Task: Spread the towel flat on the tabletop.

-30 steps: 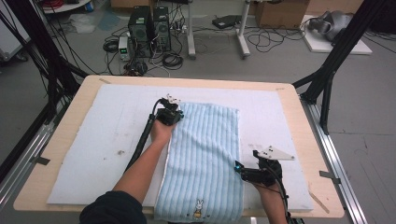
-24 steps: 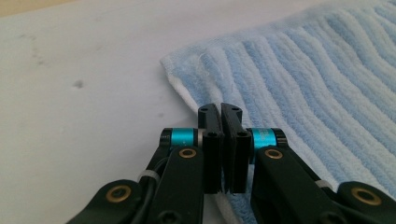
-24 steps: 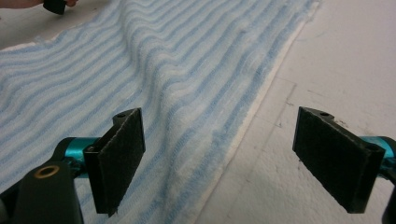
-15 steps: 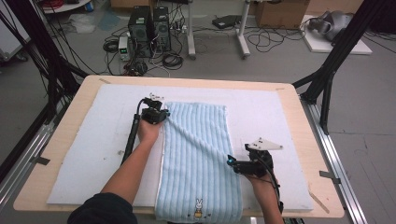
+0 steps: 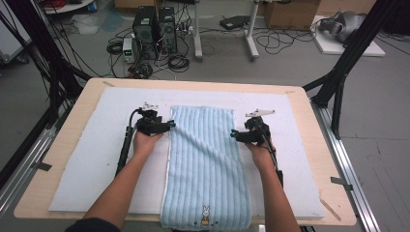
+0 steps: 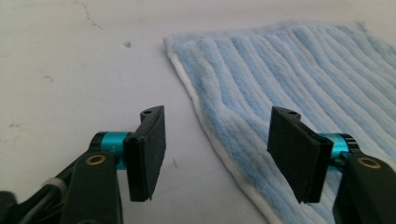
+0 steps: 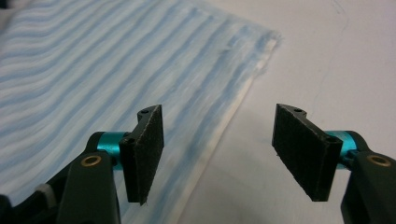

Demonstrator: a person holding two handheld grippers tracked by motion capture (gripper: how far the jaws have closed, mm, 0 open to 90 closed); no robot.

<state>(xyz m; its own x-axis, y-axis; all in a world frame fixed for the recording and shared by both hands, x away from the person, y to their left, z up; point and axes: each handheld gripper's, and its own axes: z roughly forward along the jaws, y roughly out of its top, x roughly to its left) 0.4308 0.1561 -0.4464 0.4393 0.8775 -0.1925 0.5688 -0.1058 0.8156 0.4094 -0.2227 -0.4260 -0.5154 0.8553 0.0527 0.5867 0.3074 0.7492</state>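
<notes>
A light blue ribbed towel (image 5: 205,164) lies lengthwise on the white mat (image 5: 96,159), with a diagonal ridge across its middle and a small rabbit emblem (image 5: 206,212) at its near end. My left gripper (image 5: 171,124) is at the towel's left edge near the far corner. Its jaws have just been opening and stand open (image 6: 218,140). The towel's white-trimmed edge (image 6: 289,79) lies under the gap, not pinched. My right gripper (image 5: 233,134) is at the towel's right edge. Its jaws have just been closing but remain open (image 7: 219,140), with the towel's edge (image 7: 93,70) below them, untouched.
The mat covers most of the wooden table (image 5: 72,121). Black frame posts (image 5: 338,82) stand at the table's right and left corners. Beyond the far edge, computers and cables (image 5: 154,29) sit on the floor. Bare mat lies on both sides of the towel.
My left gripper has slid left with the towel's corner and has opened, letting it go. My right gripper has moved up along the towel's right edge toward the far side.
</notes>
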